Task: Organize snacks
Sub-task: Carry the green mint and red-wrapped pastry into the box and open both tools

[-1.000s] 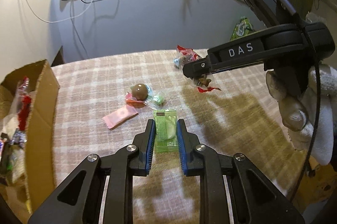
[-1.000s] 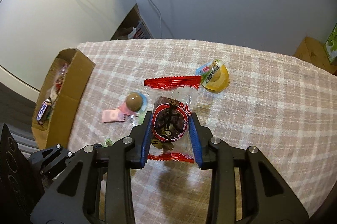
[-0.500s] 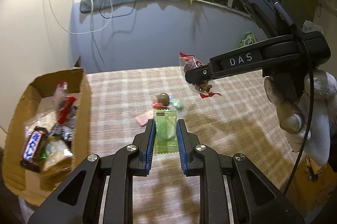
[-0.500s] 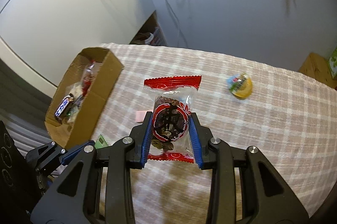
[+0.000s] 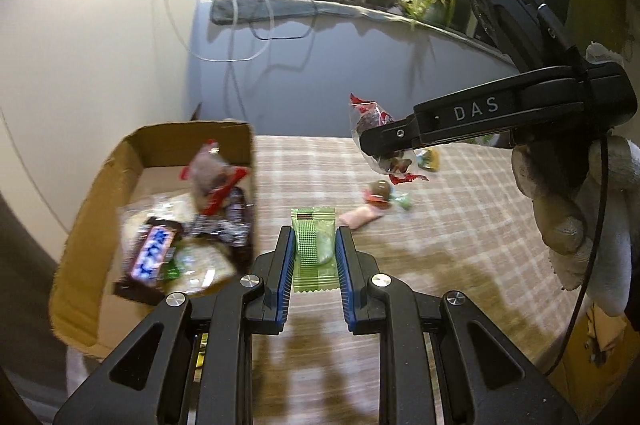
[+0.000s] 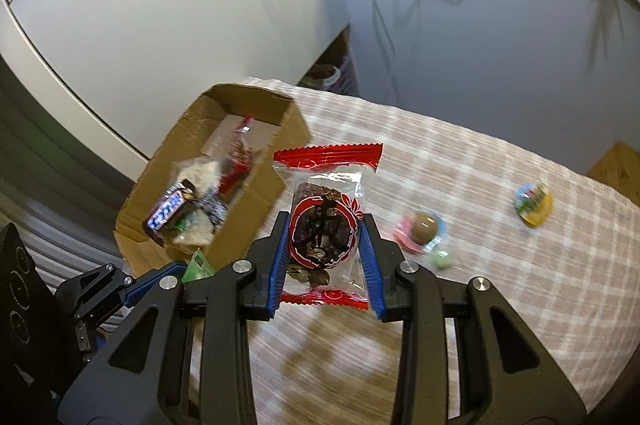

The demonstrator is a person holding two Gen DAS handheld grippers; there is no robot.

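Carrying both loads clear of the table. Left gripper (image 5: 314, 251) pinches green packet (image 5: 313, 249), long axis along fingers; right gripper (image 6: 325, 239) clamps red-ended snack pack (image 6: 323, 225). Cardboard box (image 5: 96, 193) lies ahead-left of both tools, left one nearer.

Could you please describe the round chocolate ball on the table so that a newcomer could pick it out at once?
Start at the cardboard box at the checked tablecloth's edge and look to its right. The chocolate ball lies there on a pink and blue wrapper, between the box and the yellow jelly cup. It is the only bare brown sphere there.
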